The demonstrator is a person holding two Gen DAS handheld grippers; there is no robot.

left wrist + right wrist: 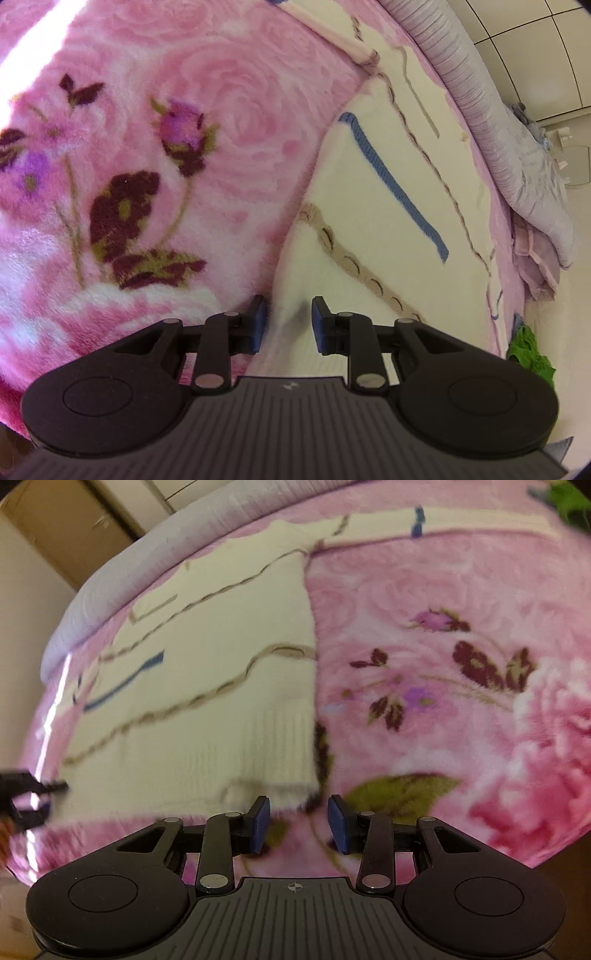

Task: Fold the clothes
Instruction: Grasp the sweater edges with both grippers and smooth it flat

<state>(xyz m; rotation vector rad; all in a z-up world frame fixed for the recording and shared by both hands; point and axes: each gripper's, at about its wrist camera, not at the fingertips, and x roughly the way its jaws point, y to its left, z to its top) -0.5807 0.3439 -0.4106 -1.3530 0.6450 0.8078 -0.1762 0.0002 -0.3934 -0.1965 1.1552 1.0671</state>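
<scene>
Left wrist view: the cream knitted garment lies flat on the bed's pink floral fleece blanket. I judge it soft, light and limp; take hold at a hem corner or side edge. Its ribbed knit carries blue and tan stitched lines. My left fingers stand partly open over its hem, pads clear of the cloth. My right fingers stand partly open and empty beside the hem corner, over the blanket. A lilac quilt borders the bed.
</scene>
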